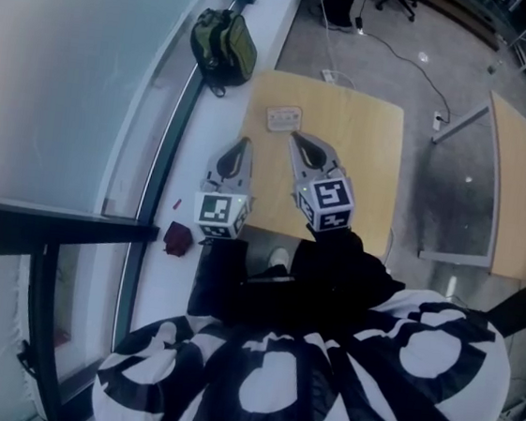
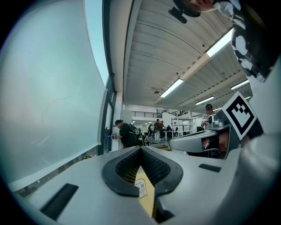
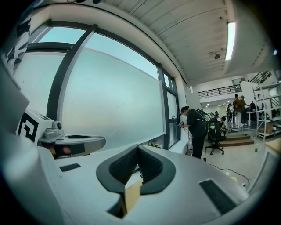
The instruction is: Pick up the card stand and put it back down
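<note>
The right gripper point(image 1: 295, 137) was clenched on nothing, its tips just short of the card stand point(image 1: 284, 118), which lay at its 11 o'clock near the far left of the surface point(image 1: 362, 169). The stand looked small, pale and flat. It was likely light and stiff, perhaps slick, so a pinch across one thin edge seemed the best hold. The left gripper point(image 1: 245, 142), also clenched and empty, hung at the stand's 8 o'clock. A bag point(image 1: 223, 47) sat at 10 o'clock.

Both arms are out front, side by side and roughly level. The left gripper point(image 1: 244, 144) has its jaws pressed together, and the right gripper point(image 1: 296, 140) is closed too.
</note>
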`<state>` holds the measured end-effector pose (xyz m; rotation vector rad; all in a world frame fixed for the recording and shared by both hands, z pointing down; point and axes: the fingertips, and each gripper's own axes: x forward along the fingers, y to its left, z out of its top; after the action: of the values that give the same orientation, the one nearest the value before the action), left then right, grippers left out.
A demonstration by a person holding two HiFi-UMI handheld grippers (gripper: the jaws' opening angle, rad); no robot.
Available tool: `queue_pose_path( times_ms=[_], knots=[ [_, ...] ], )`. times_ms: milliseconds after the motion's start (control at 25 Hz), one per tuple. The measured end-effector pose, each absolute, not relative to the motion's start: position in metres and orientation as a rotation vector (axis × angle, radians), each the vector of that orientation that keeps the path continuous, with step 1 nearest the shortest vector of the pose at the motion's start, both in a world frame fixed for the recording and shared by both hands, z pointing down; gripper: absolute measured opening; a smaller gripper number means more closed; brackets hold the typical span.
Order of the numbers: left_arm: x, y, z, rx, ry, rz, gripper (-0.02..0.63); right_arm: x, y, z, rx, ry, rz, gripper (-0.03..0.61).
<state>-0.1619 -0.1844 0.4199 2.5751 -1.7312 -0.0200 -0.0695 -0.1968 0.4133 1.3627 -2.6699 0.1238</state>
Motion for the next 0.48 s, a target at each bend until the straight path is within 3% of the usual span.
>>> queue_pose_path(
  times_ms=[480],
  knots=[
    [-0.159, -0.199, 0.405, 2.620, -1.758, -0.016, 0.008, -0.058, -0.200, 0.400, 1.402, -2.626, 0.090, 0.014]
  ],
)
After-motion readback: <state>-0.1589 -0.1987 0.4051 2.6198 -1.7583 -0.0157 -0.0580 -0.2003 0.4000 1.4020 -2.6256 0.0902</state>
